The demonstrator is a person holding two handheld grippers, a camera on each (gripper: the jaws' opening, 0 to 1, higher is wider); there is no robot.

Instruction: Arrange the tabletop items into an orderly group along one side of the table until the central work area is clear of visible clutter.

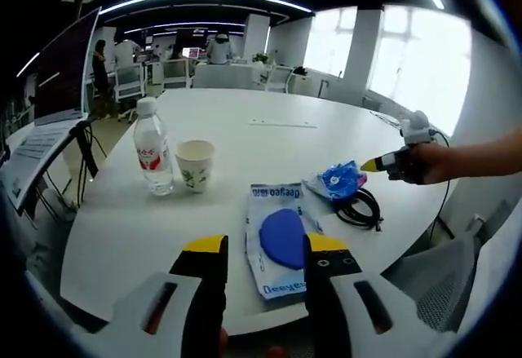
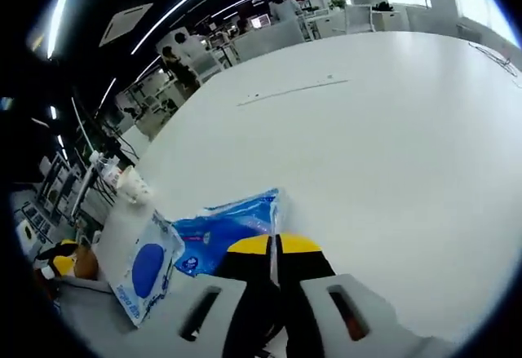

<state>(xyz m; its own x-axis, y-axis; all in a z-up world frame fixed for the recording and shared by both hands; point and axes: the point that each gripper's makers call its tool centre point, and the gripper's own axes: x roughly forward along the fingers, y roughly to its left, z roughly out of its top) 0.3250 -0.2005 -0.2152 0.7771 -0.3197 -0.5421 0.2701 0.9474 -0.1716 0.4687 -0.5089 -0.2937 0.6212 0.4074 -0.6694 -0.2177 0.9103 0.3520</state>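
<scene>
Fingers: left gripper (image 1: 265,267) wide open; right gripper (image 2: 273,254) pinched narrow at blue packet (image 2: 230,226), grip unclear.
Progress: early; bottle (image 1: 152,148), cup (image 1: 195,164), pouch (image 1: 281,237), cable (image 1: 360,208) ungrouped.

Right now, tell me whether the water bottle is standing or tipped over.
Standing. In the left gripper view the water bottle is upright on the table, white cap on top, beside the paper cup.

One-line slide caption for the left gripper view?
Open left gripper over a white-and-blue flat packet; clear plastic water bottle beside patterned paper cup.
</scene>
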